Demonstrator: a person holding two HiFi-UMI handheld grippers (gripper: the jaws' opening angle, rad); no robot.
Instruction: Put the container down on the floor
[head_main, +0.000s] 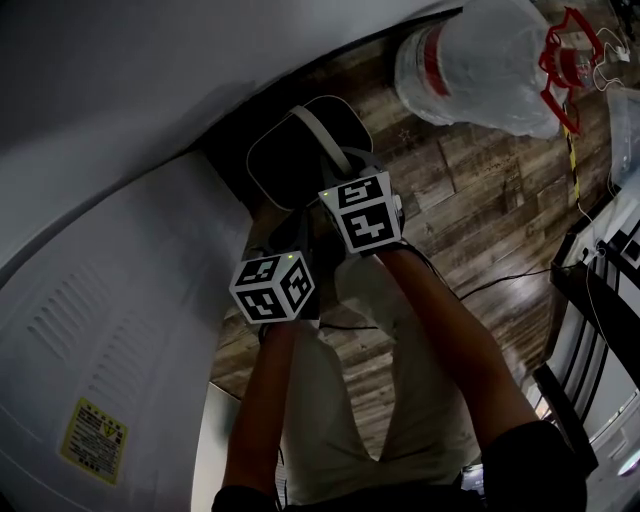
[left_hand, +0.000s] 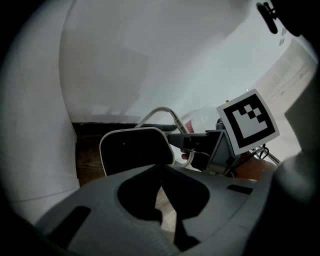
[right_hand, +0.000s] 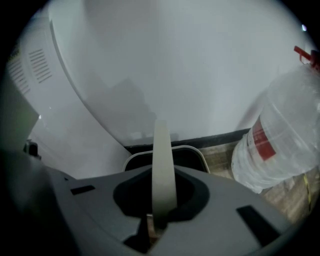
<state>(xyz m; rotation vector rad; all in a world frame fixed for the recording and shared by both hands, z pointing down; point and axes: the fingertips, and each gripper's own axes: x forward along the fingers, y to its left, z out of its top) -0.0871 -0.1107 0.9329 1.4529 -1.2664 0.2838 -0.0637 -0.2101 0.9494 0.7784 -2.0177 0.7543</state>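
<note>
One container (head_main: 278, 168), mouth up, handle (right_hand: 162, 150) upright in right hand-held gripper (right_hand: 155, 222)

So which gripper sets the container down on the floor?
Right: the right gripper is shut on the handle of the container. The left gripper is shut on nothing, beside it.

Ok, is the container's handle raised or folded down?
Raised: the handle stands up above the container, pinched in the shut right gripper.
</note>
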